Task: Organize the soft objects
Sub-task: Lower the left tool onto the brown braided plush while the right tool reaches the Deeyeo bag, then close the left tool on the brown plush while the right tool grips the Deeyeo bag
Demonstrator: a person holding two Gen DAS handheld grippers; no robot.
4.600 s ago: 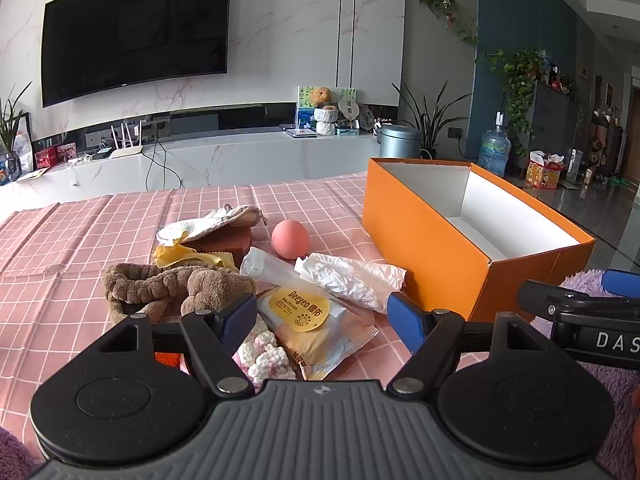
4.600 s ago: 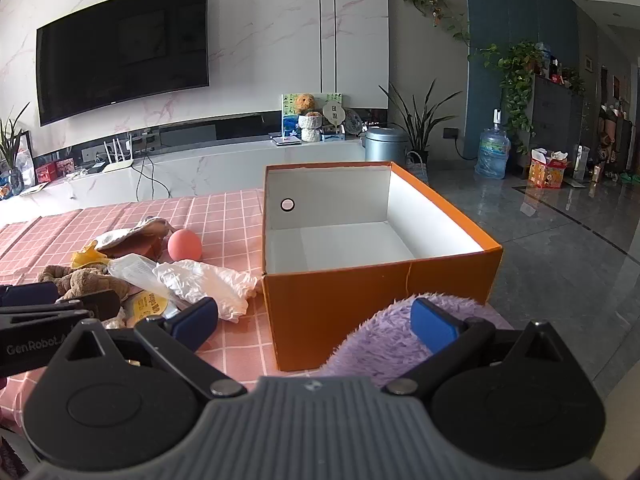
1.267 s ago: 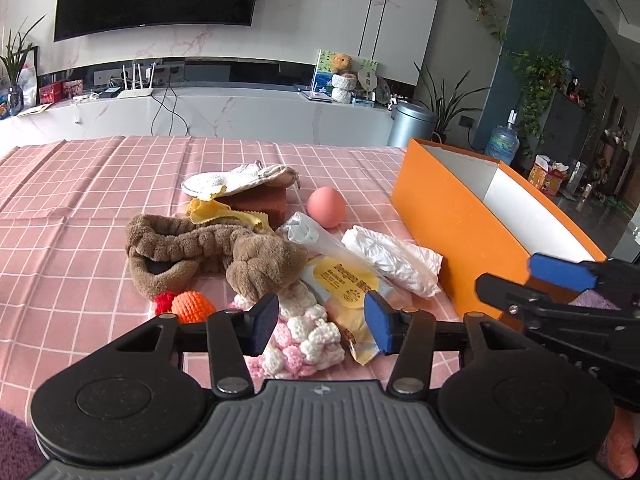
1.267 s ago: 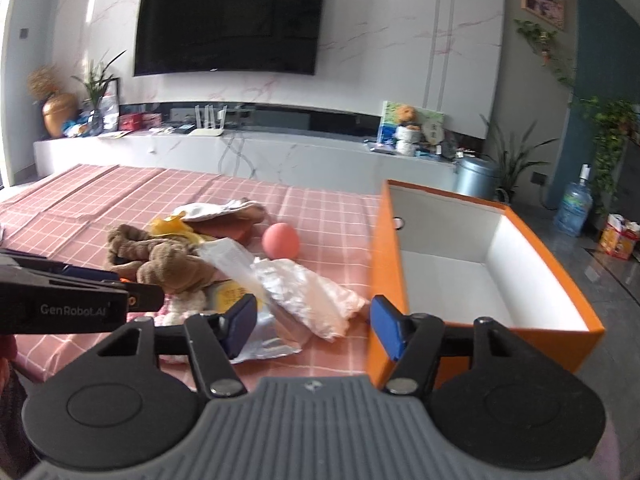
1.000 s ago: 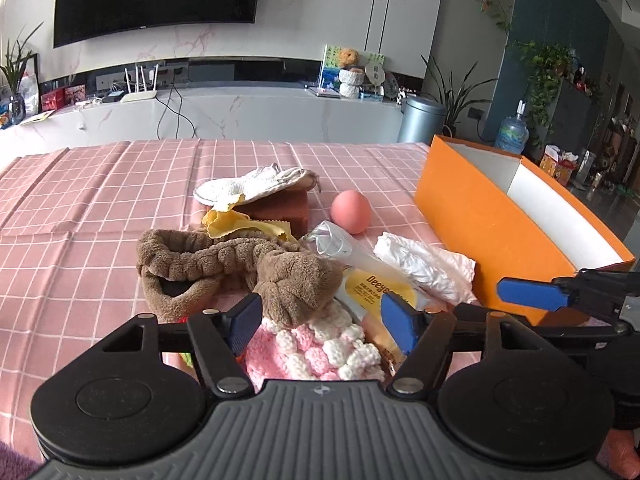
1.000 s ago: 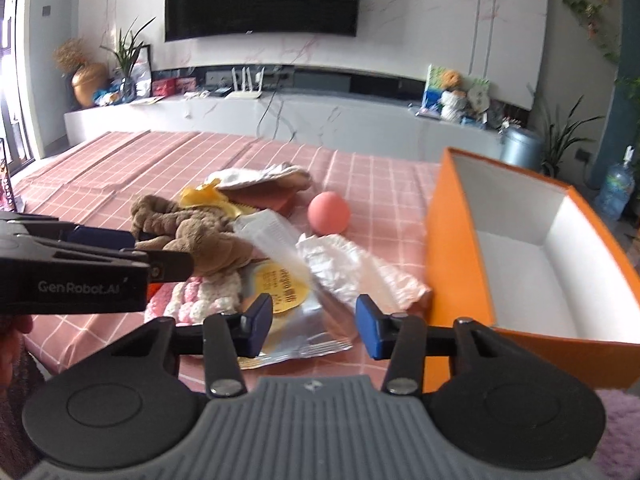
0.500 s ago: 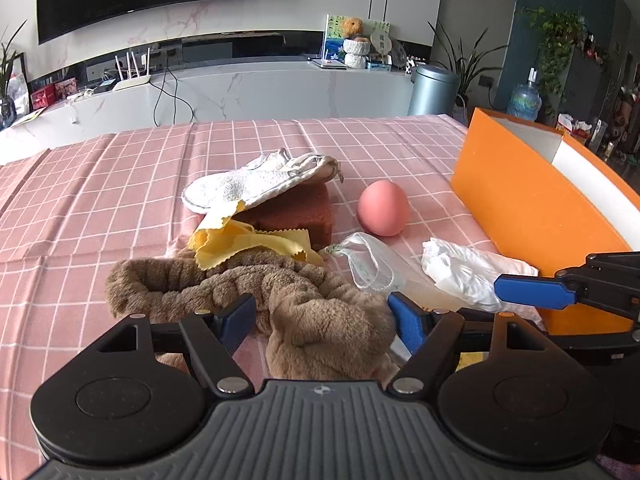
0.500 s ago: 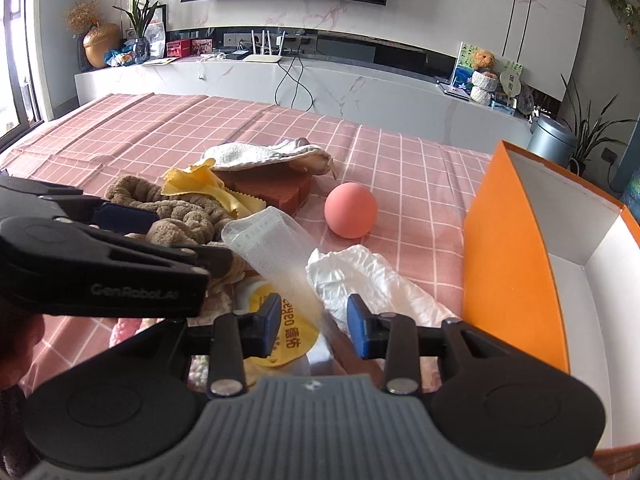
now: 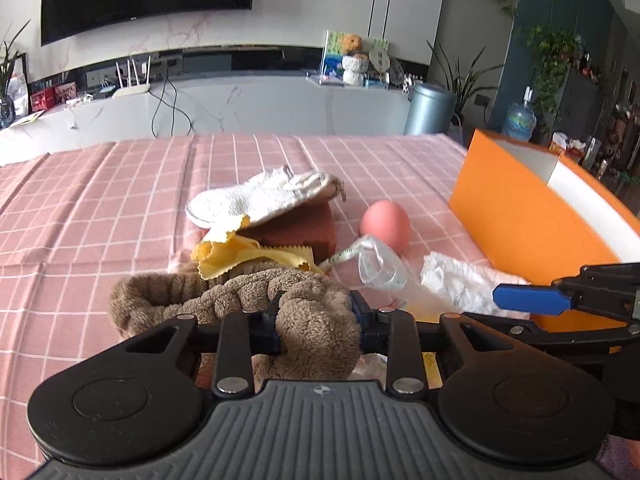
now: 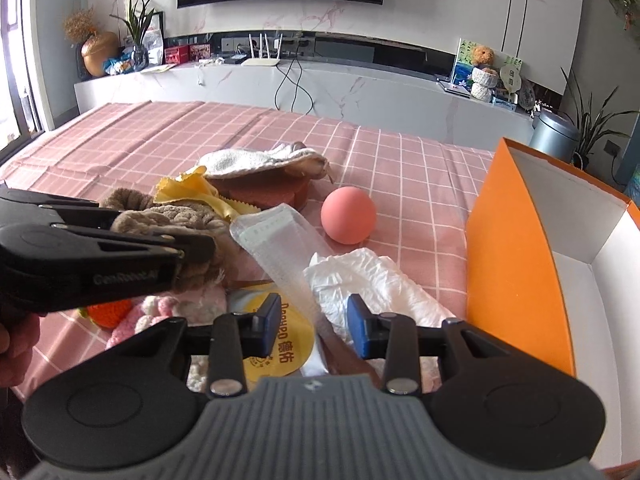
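Observation:
My left gripper (image 9: 316,326) is shut on the knot of a brown fuzzy headband (image 9: 240,292) lying on the pink checked cloth; it shows from the side in the right wrist view (image 10: 160,244). My right gripper (image 10: 314,324) is open, its fingers on either side of a clear snack packet (image 10: 280,248) with a yellow label. Next to it lie a white crumpled plastic bag (image 10: 368,280) and a pink ball (image 10: 348,220). An orange box (image 10: 516,264), open and white inside, stands at the right.
Behind the headband lie a yellow cloth (image 9: 244,252), a brown sponge block (image 9: 296,228) and a white mitt (image 9: 256,200). A pink-white knitted piece (image 10: 160,312) and an orange knitted ball (image 10: 108,312) lie under the left gripper. A white TV counter (image 9: 240,108) stands beyond the table.
My left gripper has moved forward and closed on the headband's knot. My right gripper has moved in over the snack packet and narrowed its opening.

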